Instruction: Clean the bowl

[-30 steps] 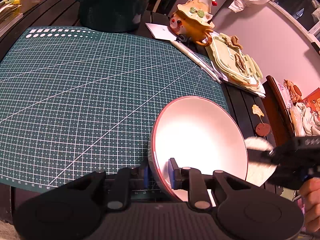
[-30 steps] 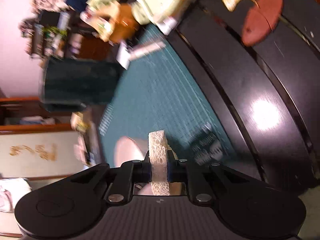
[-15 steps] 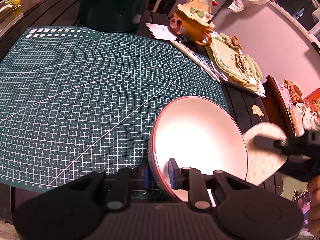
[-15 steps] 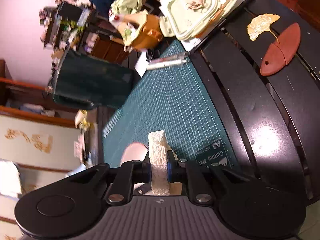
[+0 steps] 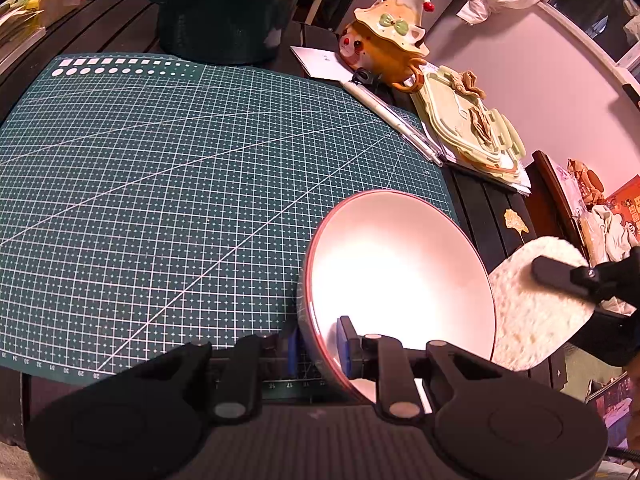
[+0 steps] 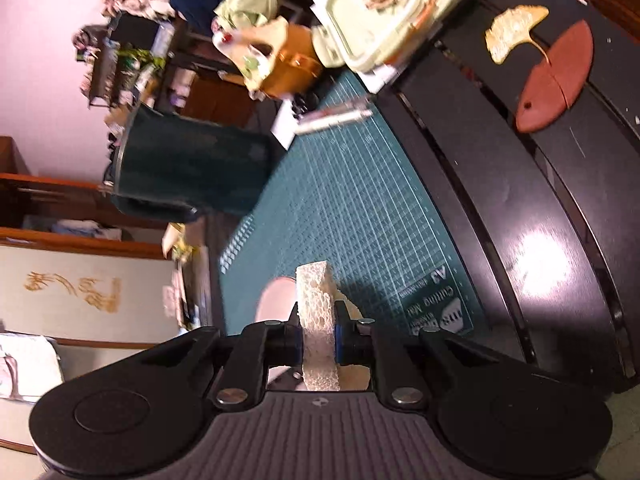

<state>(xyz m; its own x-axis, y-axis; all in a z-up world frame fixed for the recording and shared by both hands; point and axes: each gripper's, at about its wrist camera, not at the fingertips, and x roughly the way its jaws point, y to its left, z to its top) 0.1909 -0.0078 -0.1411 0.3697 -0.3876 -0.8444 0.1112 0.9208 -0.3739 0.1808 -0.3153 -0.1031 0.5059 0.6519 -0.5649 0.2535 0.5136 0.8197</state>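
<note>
A white bowl [image 5: 396, 276] with a red rim is tilted up on its edge at the near right corner of the green cutting mat [image 5: 160, 184]. My left gripper [image 5: 318, 344] is shut on the bowl's near rim, one pad inside and one outside. Just right of the bowl hangs a round, pale loofah sponge [image 5: 536, 312], pinched by my right gripper [image 5: 560, 276], clear of the bowl's rim. In the right wrist view the sponge [image 6: 316, 320] stands edge-on between the shut pads of the right gripper [image 6: 318, 336], with part of the bowl [image 6: 276, 296] behind it.
A dark green pitcher [image 5: 224, 4] stands at the mat's far edge. An orange cat-shaped mug [image 5: 384, 44], a pen [image 5: 396, 124] and stacked pale green lids [image 5: 472, 128] lie to the right. A ginkgo leaf [image 6: 516, 32] and a brown fish-shaped piece [image 6: 556, 76] rest on the dark table.
The right gripper has swung the sponge up into fuller view beside the bowl and rolled a little. The left gripper and the bowl have stayed still.
</note>
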